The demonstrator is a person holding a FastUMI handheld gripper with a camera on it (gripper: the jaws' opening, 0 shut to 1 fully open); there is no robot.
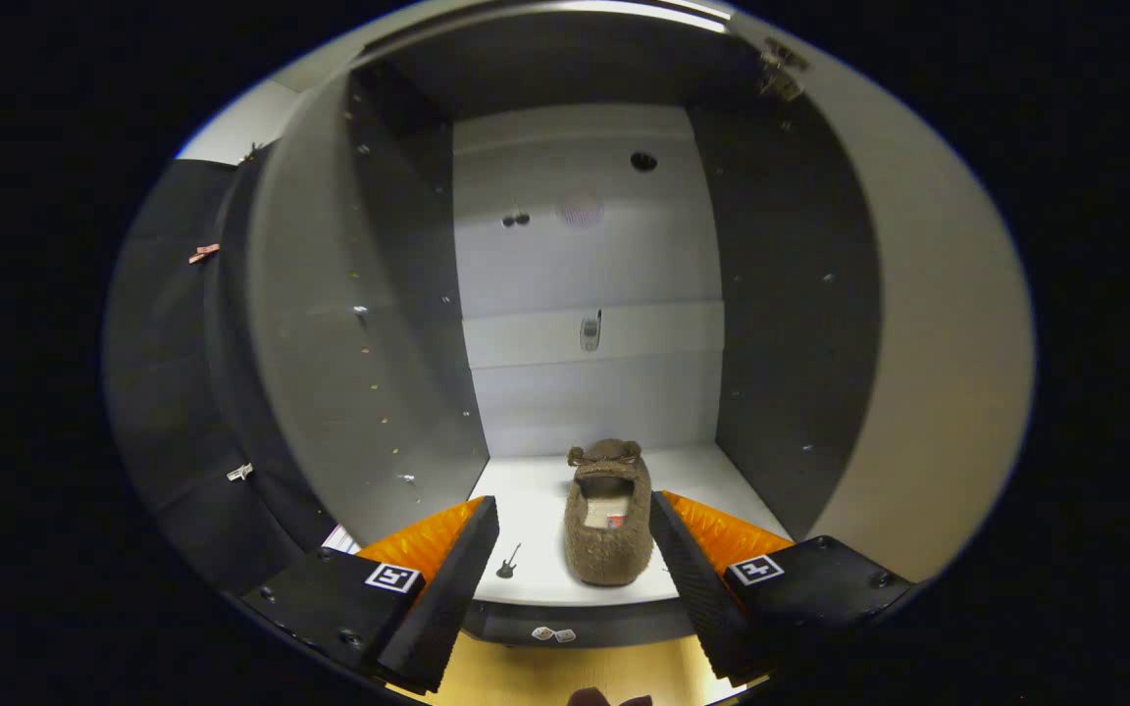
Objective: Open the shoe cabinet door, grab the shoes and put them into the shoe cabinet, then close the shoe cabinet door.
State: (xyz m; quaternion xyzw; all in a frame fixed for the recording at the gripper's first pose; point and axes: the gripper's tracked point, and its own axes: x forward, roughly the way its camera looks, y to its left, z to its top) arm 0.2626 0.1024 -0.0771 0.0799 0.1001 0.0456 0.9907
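A: The claw (575, 579) stands with its fingers wide apart and holds nothing. It is in front of the open shoe cabinet (585, 255).

B: And where is the shoe?

A: The brown slipper (609, 525) lies on the cabinet floor (536, 520), near its front edge, with the toe toward the back wall. It is just ahead of the fingers, between their lines, closer to the right finger, and I see no contact.

B: How will it handle?

A: I judge it light and soft, with a plush surface that gives under pressure. The sides near the opening look best to hold.

B: And the door?

A: The cabinet door (918, 392) is open at the right.
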